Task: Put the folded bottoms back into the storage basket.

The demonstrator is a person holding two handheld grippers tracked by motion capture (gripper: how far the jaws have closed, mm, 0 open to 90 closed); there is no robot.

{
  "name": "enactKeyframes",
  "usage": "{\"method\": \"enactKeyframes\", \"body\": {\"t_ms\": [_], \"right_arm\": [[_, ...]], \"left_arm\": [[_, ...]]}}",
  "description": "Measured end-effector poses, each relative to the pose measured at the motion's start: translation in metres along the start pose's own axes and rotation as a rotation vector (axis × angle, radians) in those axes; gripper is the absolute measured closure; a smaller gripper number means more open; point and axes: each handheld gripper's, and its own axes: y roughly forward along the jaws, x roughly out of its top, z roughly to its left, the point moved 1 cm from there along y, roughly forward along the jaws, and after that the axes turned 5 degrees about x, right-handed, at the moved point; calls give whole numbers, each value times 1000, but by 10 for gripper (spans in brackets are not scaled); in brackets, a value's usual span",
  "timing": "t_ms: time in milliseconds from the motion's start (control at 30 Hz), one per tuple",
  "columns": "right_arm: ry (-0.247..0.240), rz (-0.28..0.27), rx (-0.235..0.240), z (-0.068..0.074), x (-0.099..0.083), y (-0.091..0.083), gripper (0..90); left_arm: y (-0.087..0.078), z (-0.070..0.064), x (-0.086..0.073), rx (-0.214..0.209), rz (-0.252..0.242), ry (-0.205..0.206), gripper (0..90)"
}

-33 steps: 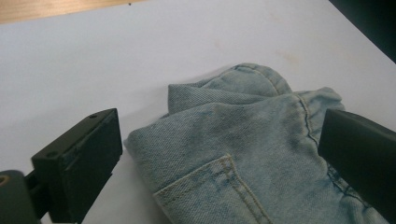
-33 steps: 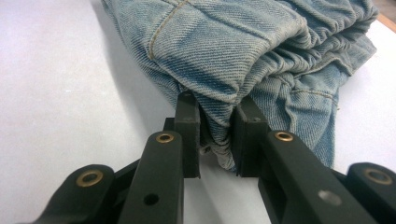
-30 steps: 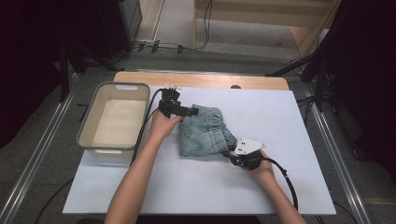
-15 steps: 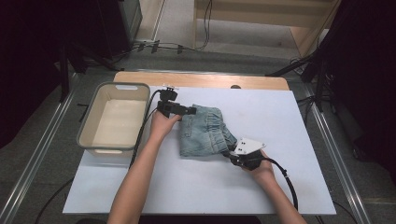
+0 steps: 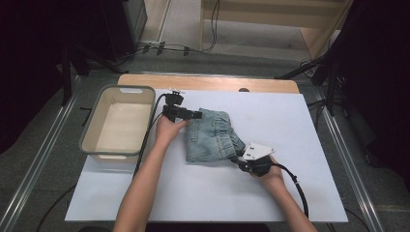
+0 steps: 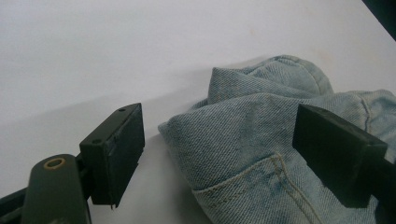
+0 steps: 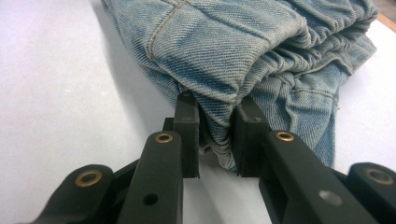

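Folded light-blue denim shorts lie on the white table mat, a little left of its middle. My left gripper is at their far left corner, open, its jaws standing wide on either side of a denim fold without pinching it. At the near right corner my right gripper is shut on a bunched fold of the shorts; the cloth is squeezed between its pads. A grey three-cornered plate tops the right gripper.
A grey plastic bin stands on the mat's left edge beside the left hand. Bare mat stretches to the right of the shorts and toward the front. A wooden strip runs along the far edge. Cables trail from both grippers.
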Motion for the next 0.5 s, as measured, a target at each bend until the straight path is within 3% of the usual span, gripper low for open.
{"method": "enactKeyframes", "body": {"t_ms": [500], "right_arm": [[3, 1, 0, 0, 0, 0, 735]], "left_arm": [[8, 3, -4, 2, 27, -15, 247]]}}
